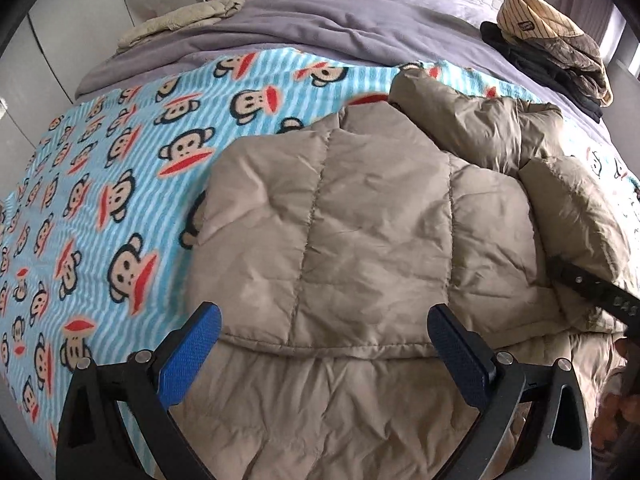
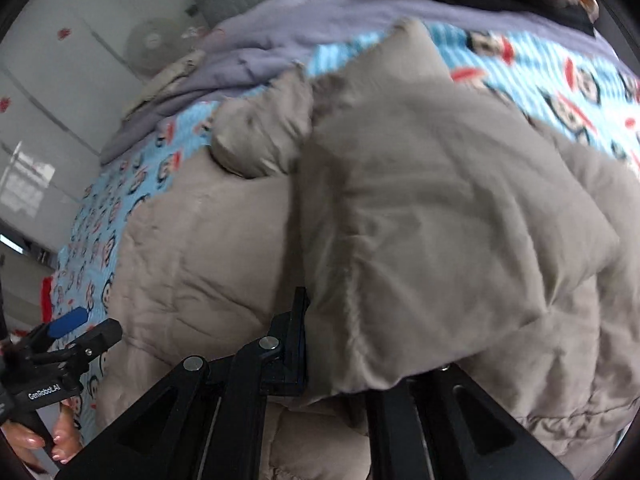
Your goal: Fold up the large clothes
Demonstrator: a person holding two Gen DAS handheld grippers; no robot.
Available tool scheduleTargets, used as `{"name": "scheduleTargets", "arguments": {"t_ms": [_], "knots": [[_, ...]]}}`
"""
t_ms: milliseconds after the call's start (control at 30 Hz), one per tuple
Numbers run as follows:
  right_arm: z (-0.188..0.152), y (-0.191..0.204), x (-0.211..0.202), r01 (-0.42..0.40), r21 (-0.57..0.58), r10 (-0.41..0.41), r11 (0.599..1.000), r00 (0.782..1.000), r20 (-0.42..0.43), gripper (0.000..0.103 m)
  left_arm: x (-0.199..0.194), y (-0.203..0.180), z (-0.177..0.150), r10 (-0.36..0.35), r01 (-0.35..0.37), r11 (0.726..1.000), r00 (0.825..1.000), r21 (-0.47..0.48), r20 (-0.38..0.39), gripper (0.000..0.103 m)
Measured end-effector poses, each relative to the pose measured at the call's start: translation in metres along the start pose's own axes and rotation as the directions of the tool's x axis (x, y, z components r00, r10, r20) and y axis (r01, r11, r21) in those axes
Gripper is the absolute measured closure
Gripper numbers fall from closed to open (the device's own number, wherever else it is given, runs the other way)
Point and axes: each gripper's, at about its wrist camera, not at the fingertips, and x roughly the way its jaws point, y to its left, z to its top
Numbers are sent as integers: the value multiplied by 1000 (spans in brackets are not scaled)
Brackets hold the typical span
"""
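The tan puffer jacket (image 1: 360, 216) lies on the monkey-print blanket (image 1: 120, 184) on the bed, one side folded over its middle. The right gripper (image 2: 310, 344) has its fingers clamped on a fold of the jacket. The left gripper (image 1: 324, 340) hovers at the near hem, fingers spread wide, empty.

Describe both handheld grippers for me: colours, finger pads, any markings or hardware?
The left gripper has a black frame with triangular cut-outs, round silver pivot bolts and textured blue pads on its fingers. From the right wrist view its black handle bears white "GenRobot.AI" lettering. The right gripper has the same black frame and silver bolts; its pads are hidden.
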Motion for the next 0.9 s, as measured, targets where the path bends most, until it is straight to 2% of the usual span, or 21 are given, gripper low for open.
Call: {"name": "scheduleTargets", "arguments": {"t_ms": [33, 100, 167, 200, 333, 400, 467, 500, 567, 633, 700, 767, 800, 833, 867, 900], "knots": [[1, -1, -2, 0, 9, 0, 1000, 1000, -6, 92, 1, -1, 0, -5, 5, 1000, 1000, 1, -4, 0], [1, -1, -9, -10, 29, 11, 1000, 1000, -12, 75, 4, -5, 2, -26, 26, 1000, 1000, 3, -12, 0], [2, 0, -25, -46, 58, 46, 997, 999, 8, 35, 6, -6, 5, -59, 59, 998, 998, -6, -17, 0], [0, -2, -34, -60, 76, 58, 995, 998, 29, 31, 7, -6, 6, -75, 75, 997, 997, -14, -19, 0], [-5, -28, -59, -89, 241, 66, 966, 993, 101, 30, 10, -1, 11, -121, 120, 992, 992, -39, -22, 0], [-3, -51, -62, -139, 360, 92, 923, 985, 144, 34, 9, 4, 13, -139, 138, 990, 990, -42, -14, 0], [3, -67, -62, -161, 431, 92, 888, 980, 177, 90, 6, 12, 16, -168, 167, 985, 986, -49, -4, 4], [7, -67, -62, -171, 425, 97, 889, 977, 189, 91, 6, 15, 17, -185, 184, 981, 983, -55, -6, 8], [22, -46, -59, -187, 352, 119, 917, 971, 205, 91, 5, 23, 18, -220, 219, 973, 975, -73, -9, 8], [32, -9, -53, -202, 213, 162, 956, 968, 190, 91, 4, 33, 20, -270, 269, 958, 963, -104, -2, 8], [35, 29, -43, -203, 81, 192, 976, 973, 131, 91, 1, 40, 22, -314, 313, 941, 949, -131, 13, 8], [30, 63, -26, -189, -28, 190, 982, 981, 48, 87, -1, 44, 23, -347, 347, 926, 937, -149, 25, 8], [26, 73, -19, -172, -58, 173, 983, 985, 17, 86, -2, 46, 25, -378, 377, 912, 925, -161, 31, 8], [22, 81, -10, -147, -84, 146, 986, 989, -17, 79, -2, 46, 26, -400, 400, 901, 916, -167, 33, 8], [18, 88, -4, -135, -97, 131, 986, 990, -46, 59, -2, 46, 27, -417, 416, 894, 908, -169, 33, 8], [14, 89, -1, -142, -92, 136, 986, 989, -65, 48, -2, 44, 28, -436, 434, 886, 900, -164, 28, 8]]}}
